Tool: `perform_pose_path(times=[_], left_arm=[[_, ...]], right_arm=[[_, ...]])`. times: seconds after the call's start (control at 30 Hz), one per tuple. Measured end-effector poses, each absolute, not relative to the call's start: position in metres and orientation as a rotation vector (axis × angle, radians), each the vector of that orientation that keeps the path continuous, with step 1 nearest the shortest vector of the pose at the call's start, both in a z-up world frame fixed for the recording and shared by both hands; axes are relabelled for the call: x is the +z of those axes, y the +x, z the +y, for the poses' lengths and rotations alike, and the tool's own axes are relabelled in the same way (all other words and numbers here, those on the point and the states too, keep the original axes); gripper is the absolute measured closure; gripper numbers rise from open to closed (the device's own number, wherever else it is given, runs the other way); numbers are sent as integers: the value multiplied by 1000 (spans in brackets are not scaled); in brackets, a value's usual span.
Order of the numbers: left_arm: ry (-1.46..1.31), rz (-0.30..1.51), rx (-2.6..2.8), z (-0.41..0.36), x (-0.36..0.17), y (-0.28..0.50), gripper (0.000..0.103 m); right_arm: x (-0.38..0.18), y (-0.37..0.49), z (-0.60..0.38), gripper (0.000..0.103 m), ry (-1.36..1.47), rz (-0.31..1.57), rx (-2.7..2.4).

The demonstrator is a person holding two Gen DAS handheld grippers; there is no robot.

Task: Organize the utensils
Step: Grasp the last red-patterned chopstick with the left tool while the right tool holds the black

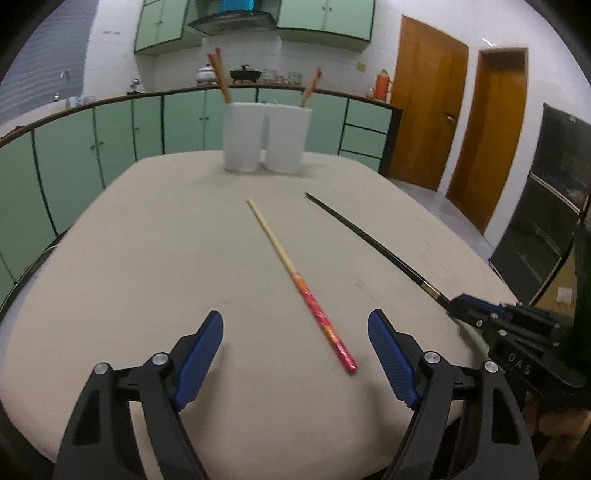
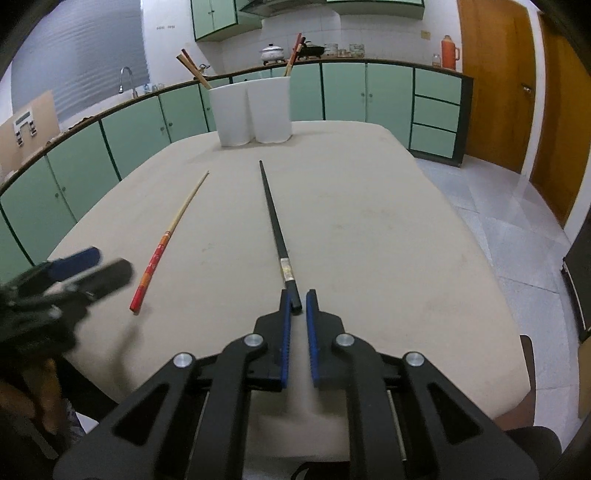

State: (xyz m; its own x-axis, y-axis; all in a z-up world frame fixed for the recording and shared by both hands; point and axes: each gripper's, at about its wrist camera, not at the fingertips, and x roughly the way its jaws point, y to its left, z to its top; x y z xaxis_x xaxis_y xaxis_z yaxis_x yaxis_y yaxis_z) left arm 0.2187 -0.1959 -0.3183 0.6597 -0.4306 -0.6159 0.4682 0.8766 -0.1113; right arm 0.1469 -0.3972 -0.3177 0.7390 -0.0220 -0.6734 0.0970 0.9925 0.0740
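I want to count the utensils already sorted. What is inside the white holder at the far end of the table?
The white holder has chopsticks sticking out of its left compartment and at least one from its right. The opaque walls hide their lower parts and anything shorter.

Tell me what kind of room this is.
Most likely a home kitchen. Green cabinets run under a counter with a sink tap, a range hood hangs on the far wall, and cooking pots stand on the counter.
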Motion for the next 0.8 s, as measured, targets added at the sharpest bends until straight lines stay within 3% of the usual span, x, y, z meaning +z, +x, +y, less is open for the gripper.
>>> perform_pose_path(times=[0.17,0.33,0.4,0.5,0.8], left_arm=[[88,696,-497,-206,-331,221,33],[54,679,-468,-199,-331,222,69],[33,679,-464,-193,-332,224,93],[12,665,-438,-185,-332,224,96],[19,654,-363,-166,-324,220,97]], right_arm=[[-318,147,-393,87,95,735,-49],[-320,155,-386,84,73,741,-41],[-320,158,-382,89,56,742,-37],[-321,163,-375,97,27,738,-42],[-318,157,-363,95,25,736,-31]])
